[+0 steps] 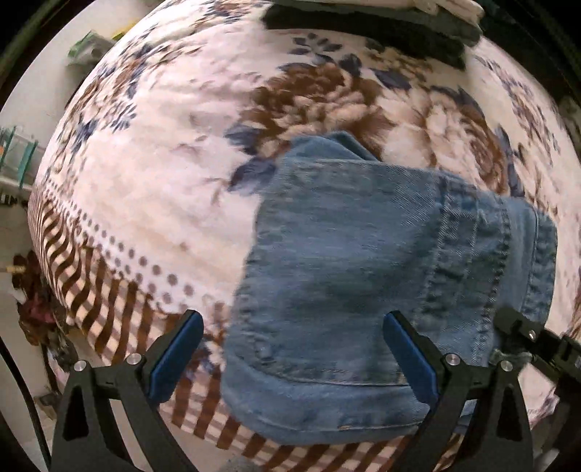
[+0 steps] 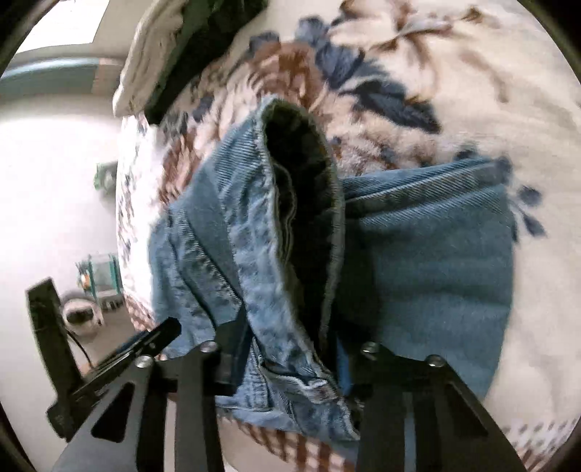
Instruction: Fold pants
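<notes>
Blue denim pants (image 1: 345,272) lie folded on a floral blanket (image 1: 163,181). In the left wrist view my left gripper (image 1: 294,357) points down over the near end of the pants, open wide. One blue pad (image 1: 410,359) is over the denim and the other (image 1: 178,359) is over the blanket. In the right wrist view my right gripper (image 2: 290,359) is shut on a bunched, seamed edge of the pants (image 2: 435,254), which rises between its fingers with a dark opening showing. The right gripper's tip (image 1: 526,334) touches the pants' right edge.
A stack of folded dark and white clothes (image 1: 381,21) sits at the far edge of the bed (image 2: 189,54). The blanket's striped border (image 1: 109,297) marks the near edge, with floor and shelving (image 2: 101,276) beyond. The left gripper's black body (image 2: 152,341) sits close beside the right one.
</notes>
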`<state>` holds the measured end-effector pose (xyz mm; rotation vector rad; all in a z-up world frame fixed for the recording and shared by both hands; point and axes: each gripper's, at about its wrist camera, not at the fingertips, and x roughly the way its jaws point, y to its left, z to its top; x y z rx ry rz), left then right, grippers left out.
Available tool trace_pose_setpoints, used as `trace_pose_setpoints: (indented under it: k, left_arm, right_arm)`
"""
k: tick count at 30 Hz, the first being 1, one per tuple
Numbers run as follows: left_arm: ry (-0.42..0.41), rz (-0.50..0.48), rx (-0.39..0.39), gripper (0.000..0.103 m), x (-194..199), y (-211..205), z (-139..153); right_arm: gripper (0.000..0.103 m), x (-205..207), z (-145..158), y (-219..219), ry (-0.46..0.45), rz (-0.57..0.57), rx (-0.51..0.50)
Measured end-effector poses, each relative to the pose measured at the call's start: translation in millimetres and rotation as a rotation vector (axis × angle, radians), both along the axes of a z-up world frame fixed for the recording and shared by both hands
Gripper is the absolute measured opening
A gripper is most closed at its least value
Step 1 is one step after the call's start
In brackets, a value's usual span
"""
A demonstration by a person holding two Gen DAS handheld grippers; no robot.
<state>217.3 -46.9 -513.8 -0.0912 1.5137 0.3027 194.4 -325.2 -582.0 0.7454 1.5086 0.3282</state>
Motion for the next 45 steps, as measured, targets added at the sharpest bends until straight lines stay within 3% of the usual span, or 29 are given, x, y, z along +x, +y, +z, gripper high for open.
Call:
trace_pose_setpoints:
  k: [4, 9, 13, 16, 18, 20, 23, 28, 31, 35, 38, 42, 43, 45]
  left_arm:
    - [-0.048, 0.073, -0.064, 0.101, -0.9, 21.8, 26.9]
    - [-0.087, 0.049, -0.071, 0.101, 6.7, 23.2, 45.9]
    - [-0.077, -0.006, -0.081, 0.101, 14.7, 3.3, 37.7]
    - [-0.06, -0.05, -0.088, 0.101, 16.6, -12.6, 26.1]
    - [-0.042, -0.077, -0.09, 0.101, 14.9, -24.4, 16.9]
    - [-0.013, -0.088, -0.093, 0.101, 12.5, -29.2, 7.3]
    - [0.006, -0.089, -0.097, 0.101, 10.3, -28.8, -1.3]
    - [-0.005, -0.082, -0.106, 0.101, 4.7, -23.3, -3.1]
    - [-0.034, -0.082, -0.084, 0.101, -6.2, -19.6, 3.3]
    - [-0.047, -0.023, -0.121, 0.101, -29.6, -6.0, 3.9]
    - [-0.044, 0.047, -0.201, 0.101, -47.1, 7.0, -2.4]
    - [-0.084, 0.082, -0.312, 0.099, -63.3, 9.6, -5.6]
    - [-0.098, 0.078, -0.333, 0.096, -64.4, 9.6, -6.5]
    - [-0.12, 0.054, -0.379, 0.074, -65.3, 7.6, -12.3]
  right_arm:
    - [0.03, -25.0, 35.9, -18.9, -0.039, -0.086, -0.025]
    - [0.029, -69.6, 69.5, -81.3, -0.04, -0.208, -0.114]
    - [0.029, -88.1, 64.6, -130.5, 0.002, -0.295, -0.215]
    - [0.03, -91.0, 37.2, -156.1, 0.075, -0.352, -0.267]
    - [0.037, -85.1, 16.8, -157.4, 0.097, -0.325, -0.289]
    - [0.059, -74.5, -2.1, -154.6, 0.171, -0.25, -0.326]
    - [0.062, -76.4, -3.3, -165.0, 0.214, -0.291, -0.278]
    - [0.065, -89.9, 41.6, -179.2, 0.149, -0.357, -0.316]
    - [0.07, -61.4, 68.9, -144.5, 0.099, -0.196, -0.309]
    - [0.07, 15.5, 83.2, -59.0, 0.032, 0.114, -0.238]
    - [0.07, 73.6, 68.8, 9.8, 0.05, 0.281, -0.175]
    - [0.07, 142.0, 27.8, 99.7, 0.097, 0.5, -0.243]
    - [0.07, 151.6, 12.3, 115.5, 0.125, 0.528, -0.245]
    - [0.07, 158.8, -11.2, 142.5, 0.186, 0.622, -0.263]
